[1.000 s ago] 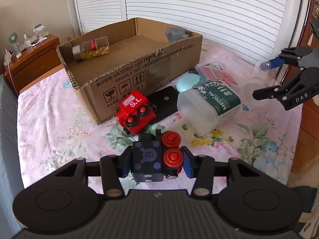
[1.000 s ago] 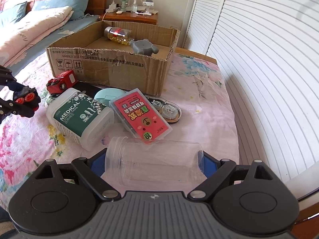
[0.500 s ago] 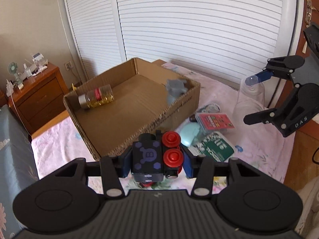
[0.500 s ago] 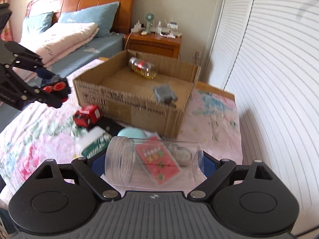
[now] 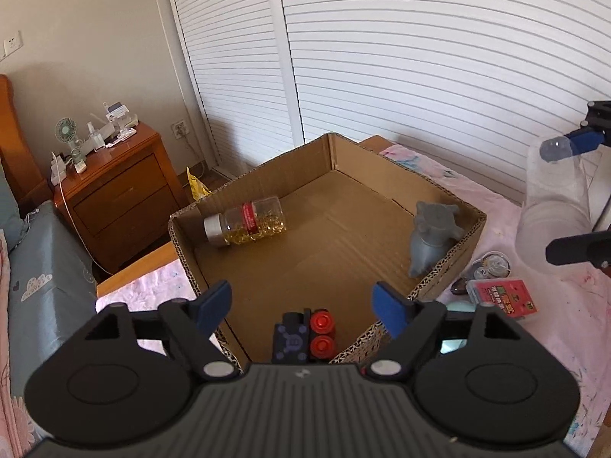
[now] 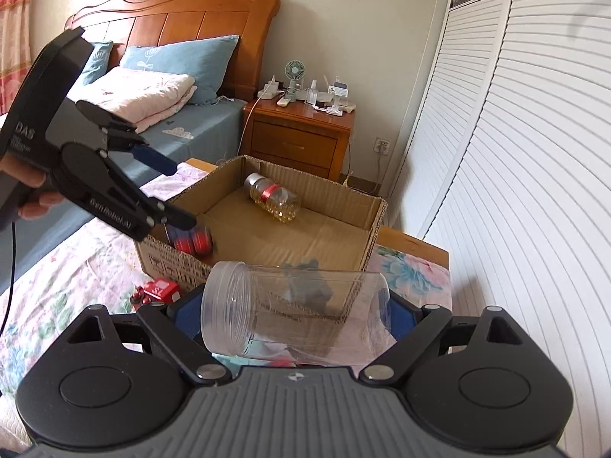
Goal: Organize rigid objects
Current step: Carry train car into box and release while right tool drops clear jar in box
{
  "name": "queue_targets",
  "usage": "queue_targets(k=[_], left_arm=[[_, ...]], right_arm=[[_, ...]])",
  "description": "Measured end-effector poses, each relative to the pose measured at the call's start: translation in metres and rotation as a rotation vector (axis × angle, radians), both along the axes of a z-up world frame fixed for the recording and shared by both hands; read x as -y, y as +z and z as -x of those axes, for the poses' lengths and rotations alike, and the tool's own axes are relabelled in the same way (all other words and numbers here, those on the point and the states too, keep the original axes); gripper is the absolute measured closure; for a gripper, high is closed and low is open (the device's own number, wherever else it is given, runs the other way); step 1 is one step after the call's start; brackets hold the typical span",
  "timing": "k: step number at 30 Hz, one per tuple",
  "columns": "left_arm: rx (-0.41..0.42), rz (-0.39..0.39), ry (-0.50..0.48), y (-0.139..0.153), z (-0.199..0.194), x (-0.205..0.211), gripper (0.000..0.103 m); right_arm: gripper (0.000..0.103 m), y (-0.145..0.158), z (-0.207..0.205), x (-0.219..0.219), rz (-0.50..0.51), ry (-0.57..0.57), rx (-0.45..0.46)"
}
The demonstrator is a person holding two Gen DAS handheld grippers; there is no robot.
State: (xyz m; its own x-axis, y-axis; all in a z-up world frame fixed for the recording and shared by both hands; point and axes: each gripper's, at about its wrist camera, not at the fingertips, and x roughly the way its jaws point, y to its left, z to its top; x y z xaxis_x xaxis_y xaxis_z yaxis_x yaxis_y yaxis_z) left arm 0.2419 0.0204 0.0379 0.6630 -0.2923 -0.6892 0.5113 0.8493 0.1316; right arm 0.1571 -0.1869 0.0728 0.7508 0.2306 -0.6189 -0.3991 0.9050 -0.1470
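My left gripper (image 5: 301, 305) hangs over the near edge of the cardboard box (image 5: 450, 198), its jaws opening and spread wide. The black toy with red wheels (image 5: 305, 337) sits below and between the blue pads (image 5: 214, 303), touching neither, just inside the box's near wall. From the right wrist view, that toy (image 6: 193, 242) is under the left gripper (image 6: 173, 192) at the box's (image 6: 366, 221) left rim. My right gripper (image 6: 292, 316) is shut on a clear plastic jar (image 6: 267, 305) held sideways, short of the box. A capsule bottle (image 5: 248, 225) and a grey figure (image 5: 431, 240) lie in the box.
On the flowered bedspread beside the box lie a red toy car (image 6: 158, 290), a red card pack (image 5: 500, 297), a round tin (image 5: 492, 265) and a teal case (image 5: 454, 307). A wooden nightstand (image 5: 114, 191) stands behind, with louvred doors (image 5: 420, 76) along the far side. A hand (image 6: 38, 198) holds the left gripper.
The left gripper rose and travelled over the box, then opened and let go of the black toy. The right gripper lifted the jar off the bed toward the box.
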Motion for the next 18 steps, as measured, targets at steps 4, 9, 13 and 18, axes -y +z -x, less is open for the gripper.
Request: queue_targets(k=[4,9,13,18], left_arm=[[0.037,-0.006,0.025,-0.002,0.019,-0.003,0.009],[0.037,-0.017,0.053,-0.007,0.046,-0.005,0.004],[0.041,0.008,0.095,-0.008,0.068,-0.011,0.004],[0.059,0.036,0.172,-0.010,0.086,-0.021,0.001]], right_arm=[[0.009,0.001,-0.010,-0.005,0.000,0.004,-0.002],[0.009,0.001,-0.021,-0.018,0.010,0.018,-0.007],[0.009,0.001,-0.030,-0.027,0.013,0.033,-0.011],[0.009,-0.002,-0.047,-0.042,0.031,0.045,-0.025]])
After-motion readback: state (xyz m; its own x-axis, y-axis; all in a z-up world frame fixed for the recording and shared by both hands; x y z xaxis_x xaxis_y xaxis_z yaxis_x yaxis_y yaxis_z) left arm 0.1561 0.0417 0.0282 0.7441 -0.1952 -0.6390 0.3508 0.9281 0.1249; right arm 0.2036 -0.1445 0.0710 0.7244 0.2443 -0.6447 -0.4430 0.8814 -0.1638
